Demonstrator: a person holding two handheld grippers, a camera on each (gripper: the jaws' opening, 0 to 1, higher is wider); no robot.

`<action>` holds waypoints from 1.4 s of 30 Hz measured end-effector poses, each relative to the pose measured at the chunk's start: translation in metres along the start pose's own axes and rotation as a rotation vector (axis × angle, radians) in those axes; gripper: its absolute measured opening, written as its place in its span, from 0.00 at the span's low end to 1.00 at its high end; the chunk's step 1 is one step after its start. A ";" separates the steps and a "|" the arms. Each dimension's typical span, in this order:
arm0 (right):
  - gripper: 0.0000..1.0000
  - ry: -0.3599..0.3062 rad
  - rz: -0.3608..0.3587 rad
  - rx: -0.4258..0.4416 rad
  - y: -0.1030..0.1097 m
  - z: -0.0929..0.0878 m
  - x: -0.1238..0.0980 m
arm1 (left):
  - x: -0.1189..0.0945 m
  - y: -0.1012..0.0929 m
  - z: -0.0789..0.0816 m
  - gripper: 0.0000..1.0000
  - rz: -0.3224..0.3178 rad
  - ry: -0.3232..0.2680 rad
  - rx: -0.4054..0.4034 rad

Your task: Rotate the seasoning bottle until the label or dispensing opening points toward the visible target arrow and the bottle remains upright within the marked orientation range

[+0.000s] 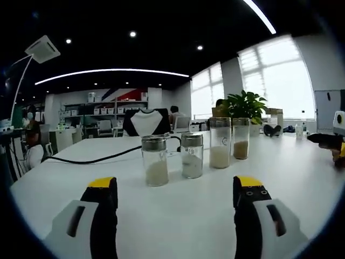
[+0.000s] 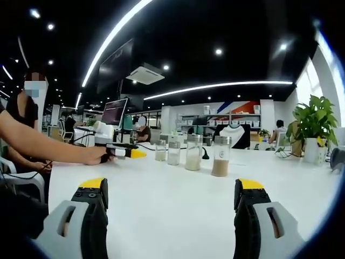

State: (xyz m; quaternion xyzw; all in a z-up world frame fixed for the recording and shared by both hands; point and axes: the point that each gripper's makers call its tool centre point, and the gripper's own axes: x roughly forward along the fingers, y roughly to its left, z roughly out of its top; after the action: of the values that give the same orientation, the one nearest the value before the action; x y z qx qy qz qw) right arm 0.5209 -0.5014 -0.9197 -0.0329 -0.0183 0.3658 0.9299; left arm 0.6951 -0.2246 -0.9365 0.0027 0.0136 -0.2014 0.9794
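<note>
Four glass seasoning bottles stand upright in a row on the white table (image 1: pixel 178 221). In the left gripper view two are short with metal lids (image 1: pixel 156 161) (image 1: pixel 192 155), holding pale powder, and two are tall (image 1: pixel 220 143) (image 1: pixel 241 138), the last with tan powder. My left gripper (image 1: pixel 176 186) is open, short of the row, with nothing between its jaws. The right gripper view has the same row farther off, the tan bottle (image 2: pixel 220 156) nearest. My right gripper (image 2: pixel 171 184) is open and empty. A hand holds the left gripper (image 2: pixel 133 153) at the left of that view.
A black cable (image 1: pixel 91 158) runs across the table behind the bottles. A potted plant (image 2: pixel 312 121) stands at the table's far end near the windows. A person's arm (image 2: pixel 43 145) reaches in from the left. Desks, chairs and shelves fill the office behind.
</note>
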 end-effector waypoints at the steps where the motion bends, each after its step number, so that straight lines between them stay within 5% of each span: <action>1: 0.99 0.000 0.001 0.000 0.000 0.000 0.000 | 0.001 0.001 0.000 0.93 0.003 -0.002 0.001; 16: 0.99 -0.003 0.009 0.005 0.000 0.000 0.002 | 0.016 0.008 0.009 0.82 0.027 -0.051 0.048; 42: 0.99 0.012 -0.008 0.034 -0.005 -0.003 0.009 | 0.072 0.016 0.004 0.64 0.057 -0.014 0.091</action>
State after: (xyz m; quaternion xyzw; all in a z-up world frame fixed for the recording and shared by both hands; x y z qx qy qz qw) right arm 0.5305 -0.4991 -0.9227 -0.0192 -0.0066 0.3620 0.9320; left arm 0.7677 -0.2380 -0.9341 0.0460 -0.0026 -0.1738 0.9837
